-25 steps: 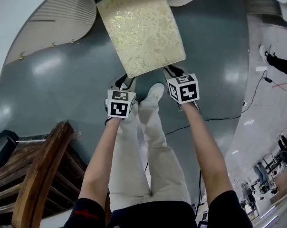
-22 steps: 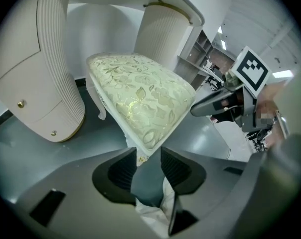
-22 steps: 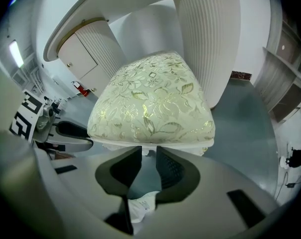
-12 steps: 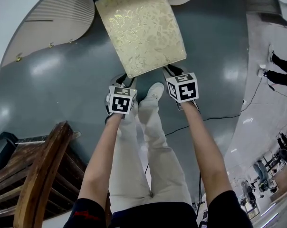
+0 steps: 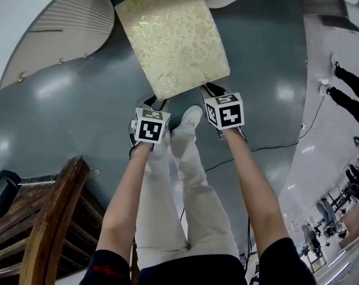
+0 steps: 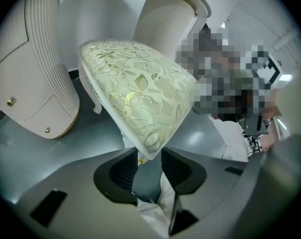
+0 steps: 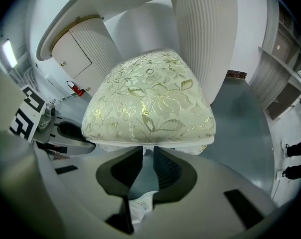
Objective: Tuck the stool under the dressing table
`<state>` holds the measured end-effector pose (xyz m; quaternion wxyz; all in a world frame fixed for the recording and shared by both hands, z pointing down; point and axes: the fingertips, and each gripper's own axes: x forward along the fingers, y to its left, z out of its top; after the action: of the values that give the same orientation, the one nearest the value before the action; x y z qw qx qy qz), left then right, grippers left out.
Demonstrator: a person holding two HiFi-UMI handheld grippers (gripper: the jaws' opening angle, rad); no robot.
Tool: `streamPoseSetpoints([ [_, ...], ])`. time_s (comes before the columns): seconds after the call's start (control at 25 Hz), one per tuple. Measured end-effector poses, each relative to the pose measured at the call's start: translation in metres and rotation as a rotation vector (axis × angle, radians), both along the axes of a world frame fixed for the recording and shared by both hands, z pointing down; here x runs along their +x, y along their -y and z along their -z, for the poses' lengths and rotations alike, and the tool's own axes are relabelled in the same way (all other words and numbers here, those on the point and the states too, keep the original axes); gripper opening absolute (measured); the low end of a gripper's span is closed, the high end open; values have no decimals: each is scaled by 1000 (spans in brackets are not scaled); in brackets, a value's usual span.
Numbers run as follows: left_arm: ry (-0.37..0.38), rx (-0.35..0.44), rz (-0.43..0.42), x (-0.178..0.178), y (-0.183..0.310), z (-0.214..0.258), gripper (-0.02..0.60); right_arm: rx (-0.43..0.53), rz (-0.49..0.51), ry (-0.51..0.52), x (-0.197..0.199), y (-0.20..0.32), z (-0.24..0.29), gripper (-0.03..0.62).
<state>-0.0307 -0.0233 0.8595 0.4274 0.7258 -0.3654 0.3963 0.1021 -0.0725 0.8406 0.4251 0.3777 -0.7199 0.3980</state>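
Wondering why you're at the near edge of the stool (image 5: 173, 37) and not on a leg? (lurker)

OP: That edge is what faces me, and a shove from there should send it straight into the gap, I reckon. Left to right: the table (image 5: 66, 28) has its ribbed left pedestal off to that side and the other pedestal up at the top right. The stool stands on the floor (image 5: 78, 111) with its far end at the gap between them and its near end out by my feet. So partly in at best.

lurker: And the jaws?

OP: My left gripper (image 6: 149, 154) is spread and has just been opening a touch. The seat's near-left corner pokes between the tips, but I don't see the pads biting it. My right gripper (image 7: 146, 152) is at the near-right corner. Its jaws leave only a narrow slit with nothing in it, tips up against the rim. One each side, so it shouldn't swivel when pushed.

lurker: Arms?

OP: Both stretched nearly straight, side by side, grippers pointing steeply down, marker cubes facing up at me.
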Motion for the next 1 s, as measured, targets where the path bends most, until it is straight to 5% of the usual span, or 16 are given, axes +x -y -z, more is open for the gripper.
streamPoseSetpoints([
  [1.0,33,16,53,-18,53,3,153,71,20,15,-20,53,6,78],
])
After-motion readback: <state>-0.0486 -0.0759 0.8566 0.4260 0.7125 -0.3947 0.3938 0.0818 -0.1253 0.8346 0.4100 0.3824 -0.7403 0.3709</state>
